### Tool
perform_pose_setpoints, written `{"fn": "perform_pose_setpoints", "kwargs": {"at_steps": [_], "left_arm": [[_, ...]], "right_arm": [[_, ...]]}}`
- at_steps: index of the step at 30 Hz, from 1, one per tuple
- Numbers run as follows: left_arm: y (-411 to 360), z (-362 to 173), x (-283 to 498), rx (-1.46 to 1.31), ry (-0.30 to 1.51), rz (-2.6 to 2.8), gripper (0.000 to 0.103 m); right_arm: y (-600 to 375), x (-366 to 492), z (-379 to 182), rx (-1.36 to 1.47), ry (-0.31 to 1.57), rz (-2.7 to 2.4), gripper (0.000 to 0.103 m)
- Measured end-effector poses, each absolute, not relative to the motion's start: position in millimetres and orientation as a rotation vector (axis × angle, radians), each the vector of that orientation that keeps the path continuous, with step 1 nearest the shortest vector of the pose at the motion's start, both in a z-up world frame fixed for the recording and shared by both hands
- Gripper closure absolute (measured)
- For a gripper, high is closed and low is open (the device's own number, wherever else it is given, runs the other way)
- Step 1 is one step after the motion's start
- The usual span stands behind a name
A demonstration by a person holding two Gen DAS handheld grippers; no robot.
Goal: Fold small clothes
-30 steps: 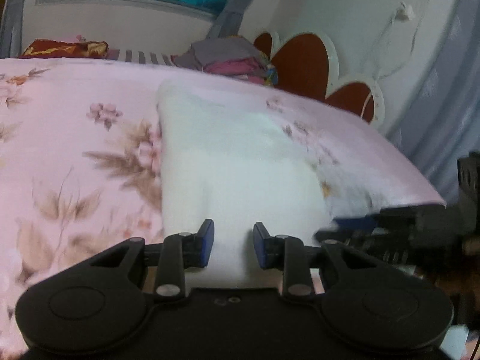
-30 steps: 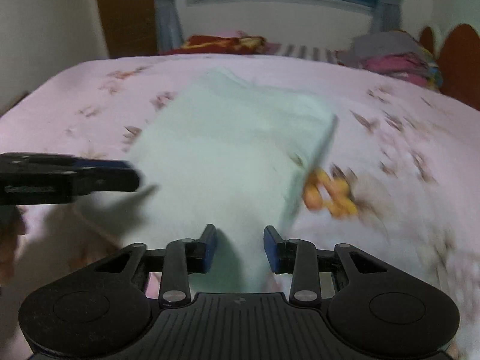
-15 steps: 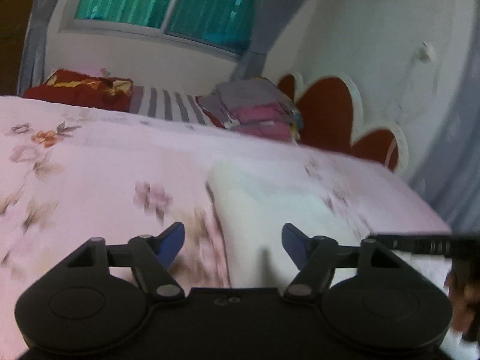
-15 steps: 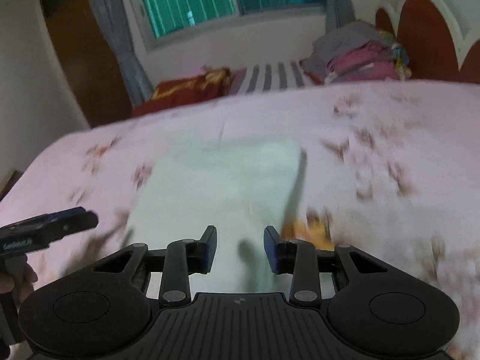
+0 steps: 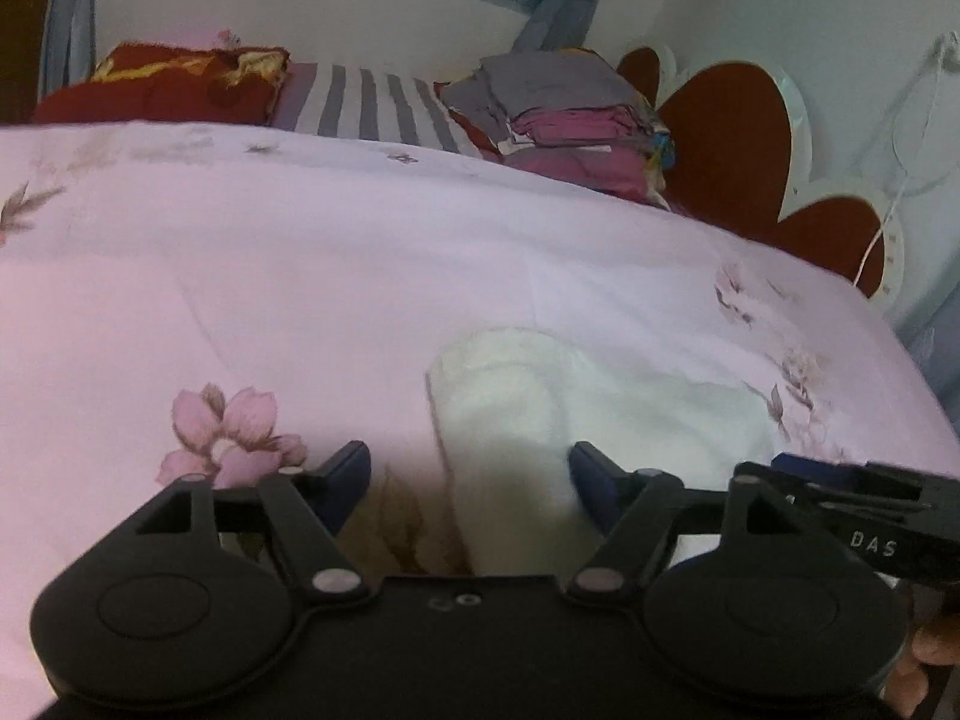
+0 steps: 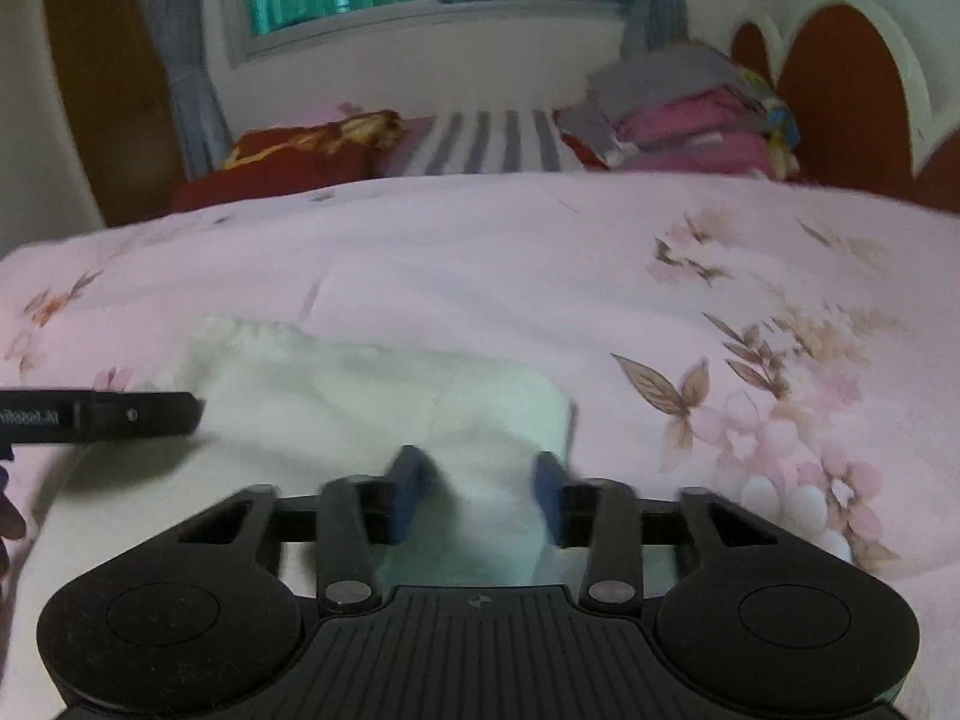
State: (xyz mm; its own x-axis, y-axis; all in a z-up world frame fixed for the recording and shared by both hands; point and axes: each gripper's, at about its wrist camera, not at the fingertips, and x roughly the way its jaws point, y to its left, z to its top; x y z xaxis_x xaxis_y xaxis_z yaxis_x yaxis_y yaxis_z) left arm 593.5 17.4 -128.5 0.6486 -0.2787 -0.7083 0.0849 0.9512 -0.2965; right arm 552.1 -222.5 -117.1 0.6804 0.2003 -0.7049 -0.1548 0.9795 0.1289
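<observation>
A small white cloth [image 5: 600,396] lies folded on the pink flowered bed cover [image 5: 300,270]. My left gripper [image 5: 469,459] hovers over the cloth's left edge. Its jaws are wide apart and still opening, and nothing is pressed between them. In the right wrist view the same cloth [image 6: 360,396] spreads left of centre, and a fold of it sits between the blue pads of my right gripper [image 6: 477,468], whose jaws are opening. Blur hides whether the pads still touch it. Each gripper shows as a black bar at the edge of the other's view, fingers [image 5: 852,483] and fingers [image 6: 138,414].
A stack of folded grey and pink clothes [image 5: 570,120] sits at the far side by the brown headboard [image 5: 720,138]. A red pillow [image 5: 168,84] and a striped sheet lie under the window. The bed's edge drops off at the right.
The left jaws went from narrow to wide apart. The right jaws widened slightly. Both grippers pulled back, and the cloth, earlier raised and filling the views, now lies low on the bed.
</observation>
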Motion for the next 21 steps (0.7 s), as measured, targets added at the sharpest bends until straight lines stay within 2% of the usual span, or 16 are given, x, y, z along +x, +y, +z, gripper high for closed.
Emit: {"fn": "perform_pose_setpoints", "kwargs": {"at_steps": [3,4,5,6,11,16,19,21], "left_arm": [[24.5,-128.6,590.4,-0.274,0.842,-0.214,0.027],[28.1,-123.7,585.6,-0.274,0.842,-0.199,0.021],[31.5,-119.1,584.1,-0.276,0.831,-0.185,0.02],[38.1,-114.5,578.2,-0.289,0.81,-0.192,0.019],[61.1,-115.1,544.4,-0.381,0.841,-0.269,0.022],[66.9,-127.7,527.7,-0.517,0.903,-0.357,0.03],[63.2,-134.2,527.0,-0.548,0.925,-0.369,0.031],[55.8,-135.0,527.0,-0.536,0.929,-0.363,0.031]], "right_arm": [[-230.6,547.4,-118.3,0.068,0.796,0.211,0.057],[-234.2,547.6,-119.1,0.081,0.799,0.215,0.053],[-237.6,548.9,-116.9,0.105,0.807,0.211,0.048],[-246.2,548.7,-113.9,0.141,0.81,0.195,0.048],[-288.4,527.8,-102.7,0.375,0.861,0.311,0.048],[-313.0,507.0,-117.9,0.629,0.952,0.406,0.047],[-312.0,501.9,-128.8,0.681,0.997,0.431,0.033],[-306.4,500.8,-129.9,0.647,0.987,0.448,0.03]]}}
